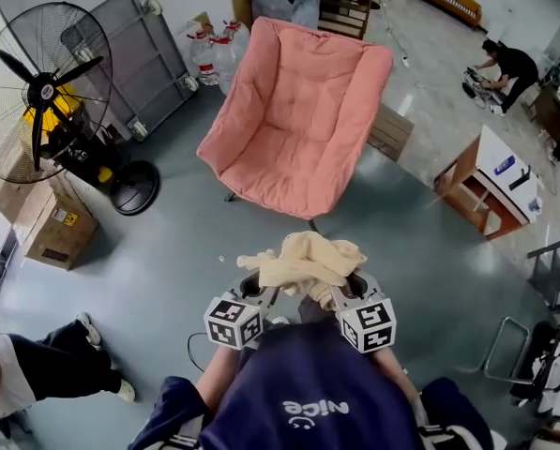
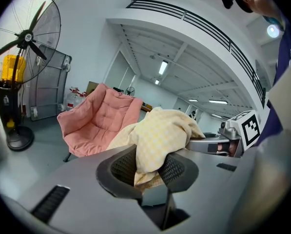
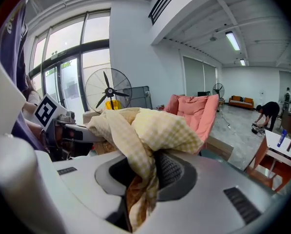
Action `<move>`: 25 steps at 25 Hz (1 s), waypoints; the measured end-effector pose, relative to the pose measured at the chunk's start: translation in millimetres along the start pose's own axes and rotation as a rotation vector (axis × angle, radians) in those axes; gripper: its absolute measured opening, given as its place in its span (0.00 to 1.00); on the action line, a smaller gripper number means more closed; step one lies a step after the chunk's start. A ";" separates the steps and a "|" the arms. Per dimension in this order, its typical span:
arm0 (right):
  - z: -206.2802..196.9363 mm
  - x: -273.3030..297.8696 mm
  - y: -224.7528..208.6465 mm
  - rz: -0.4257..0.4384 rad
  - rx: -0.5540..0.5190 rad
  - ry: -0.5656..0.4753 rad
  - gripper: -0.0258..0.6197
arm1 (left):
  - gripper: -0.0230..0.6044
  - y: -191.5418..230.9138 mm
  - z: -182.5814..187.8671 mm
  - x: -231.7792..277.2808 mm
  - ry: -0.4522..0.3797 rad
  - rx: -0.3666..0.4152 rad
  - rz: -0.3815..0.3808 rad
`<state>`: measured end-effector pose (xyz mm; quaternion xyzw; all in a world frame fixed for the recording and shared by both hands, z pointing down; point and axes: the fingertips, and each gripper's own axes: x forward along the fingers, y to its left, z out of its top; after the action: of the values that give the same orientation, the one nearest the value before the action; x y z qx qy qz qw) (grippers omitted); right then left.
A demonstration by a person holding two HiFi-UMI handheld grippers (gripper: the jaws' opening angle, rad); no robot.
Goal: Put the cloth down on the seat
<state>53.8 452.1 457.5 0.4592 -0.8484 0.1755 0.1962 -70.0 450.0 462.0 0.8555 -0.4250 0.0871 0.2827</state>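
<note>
A person in a dark blue top stands over a grey floor and holds both forearms forward and close together, elbows bent, each hand on a gripper that tips slightly downward. The left gripper (image 2: 147, 172) and the right gripper (image 3: 143, 174) sit side by side, their marker cubes nearly level with each other.

A pale yellow checked cloth (image 1: 304, 261) is bunched between them. Each gripper pinches one end of it between its ridged pads, with a fold hanging down through the narrow gap. The bundle's long axis runs side to side across the person's front, from one gripper to the other, and its middle heaps up in loose folds. It hangs in the air just short of the front edge of a pink padded chair (image 1: 294, 111), not touching it. The chair's seat faces the person and its back leans away.

To the left, a closed cardboard box (image 1: 50, 225) lies beside a black pedestal fan (image 1: 43, 92); its contents cannot be seen.
</note>
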 end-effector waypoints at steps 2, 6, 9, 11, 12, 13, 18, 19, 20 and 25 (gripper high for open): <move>10.8 14.8 -15.3 0.017 -0.001 0.000 0.21 | 0.21 6.2 10.4 16.3 0.000 -0.006 0.016; 30.4 42.6 -53.0 0.060 -0.003 0.010 0.21 | 0.21 14.7 34.1 54.0 0.002 -0.007 0.053; 48.2 61.6 -84.9 0.090 -0.016 0.006 0.20 | 0.21 17.6 51.1 86.3 0.005 -0.016 0.069; 57.0 71.4 -107.4 0.108 -0.025 0.005 0.20 | 0.21 15.2 61.4 107.7 0.002 -0.015 0.072; 60.3 75.8 -118.4 0.116 -0.029 0.005 0.21 | 0.21 13.9 66.3 117.9 0.000 -0.014 0.076; 63.6 80.2 -129.0 0.124 -0.034 0.005 0.21 | 0.21 13.2 70.9 128.1 -0.003 -0.013 0.082; 80.2 98.9 -176.3 0.154 -0.056 0.003 0.20 | 0.21 9.3 90.3 174.6 -0.019 -0.024 0.108; 82.6 101.4 -184.3 0.160 -0.060 0.004 0.21 | 0.21 7.9 93.5 182.3 -0.021 -0.029 0.111; 84.4 103.7 -192.0 0.166 -0.063 0.007 0.21 | 0.21 6.3 96.3 189.8 -0.022 -0.035 0.112; 86.5 115.9 -222.4 0.197 -0.067 0.015 0.20 | 0.21 2.1 102.0 220.1 -0.025 -0.057 0.133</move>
<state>169.4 213.6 466.4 0.3655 -0.8933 0.1689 0.1996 56.3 242.9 464.4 0.8181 -0.4866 0.0827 0.2951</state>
